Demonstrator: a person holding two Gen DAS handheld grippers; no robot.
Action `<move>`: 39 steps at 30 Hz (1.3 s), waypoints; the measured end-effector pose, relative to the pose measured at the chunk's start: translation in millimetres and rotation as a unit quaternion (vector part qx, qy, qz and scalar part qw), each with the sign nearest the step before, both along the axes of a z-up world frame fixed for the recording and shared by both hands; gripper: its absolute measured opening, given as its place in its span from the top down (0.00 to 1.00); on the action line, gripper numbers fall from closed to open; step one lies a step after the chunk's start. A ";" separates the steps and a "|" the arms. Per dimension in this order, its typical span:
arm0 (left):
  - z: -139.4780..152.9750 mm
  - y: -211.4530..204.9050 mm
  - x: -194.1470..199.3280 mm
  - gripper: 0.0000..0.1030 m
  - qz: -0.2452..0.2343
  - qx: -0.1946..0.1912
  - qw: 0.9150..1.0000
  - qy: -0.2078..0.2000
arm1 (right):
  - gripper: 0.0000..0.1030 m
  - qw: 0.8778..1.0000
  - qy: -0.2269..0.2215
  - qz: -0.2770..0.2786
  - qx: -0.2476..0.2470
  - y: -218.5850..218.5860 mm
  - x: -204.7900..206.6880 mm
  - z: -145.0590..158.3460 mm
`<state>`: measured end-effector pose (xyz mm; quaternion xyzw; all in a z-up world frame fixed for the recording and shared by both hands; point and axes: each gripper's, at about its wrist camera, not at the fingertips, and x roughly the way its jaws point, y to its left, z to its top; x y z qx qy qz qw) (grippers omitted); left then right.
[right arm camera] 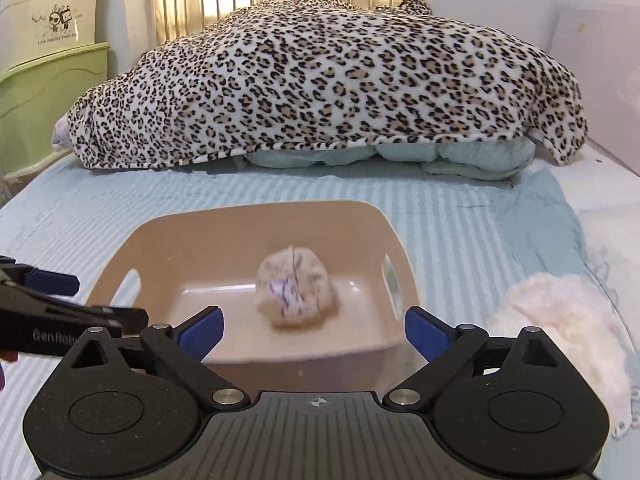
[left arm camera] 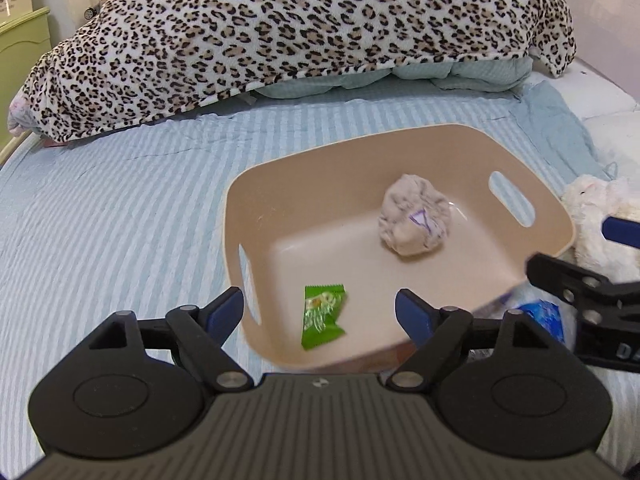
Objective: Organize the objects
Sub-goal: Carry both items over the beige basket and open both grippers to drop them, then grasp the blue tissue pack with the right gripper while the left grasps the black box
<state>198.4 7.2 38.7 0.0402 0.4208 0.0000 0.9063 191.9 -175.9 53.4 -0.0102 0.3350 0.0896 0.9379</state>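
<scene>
A beige plastic basket [left arm camera: 400, 140] with handle slots sits on the striped bed; it also shows in the right wrist view [right arm camera: 248, 216]. Inside lie a balled-up pale sock bundle [left arm camera: 414, 216] [right arm camera: 296, 292] and a green snack packet [left arm camera: 322, 316]. My left gripper [left arm camera: 320, 312] is open and empty, just above the basket's near left corner, over the packet. My right gripper [right arm camera: 314, 332] is open and empty at the basket's near edge. A blue and white wrapped item [left arm camera: 544, 316] lies beside the basket's near right corner, partly hidden.
A white plush toy [left arm camera: 600, 220] [right arm camera: 560, 320] lies right of the basket. A leopard-print blanket [left arm camera: 300, 36] over pale green bedding fills the far bed. Green and cream storage bins [right arm camera: 44, 80] stand at the left. A wall borders the right.
</scene>
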 end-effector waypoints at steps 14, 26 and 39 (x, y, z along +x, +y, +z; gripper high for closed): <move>-9.9 0.0 -62.8 0.18 0.000 -0.001 1.000 0.007 | 0.00 0.999 0.049 0.000 -0.020 -29.0 -61.1 -12.0; -56.7 -7.4 -79.7 0.18 -0.005 -0.006 0.998 0.059 | 0.00 0.995 0.095 -0.019 -0.014 -46.5 -74.5 -45.1; -88.4 -17.7 -64.2 0.18 -0.008 -0.032 0.994 0.100 | 0.00 0.994 0.107 -0.020 -0.003 -46.5 -47.5 -73.2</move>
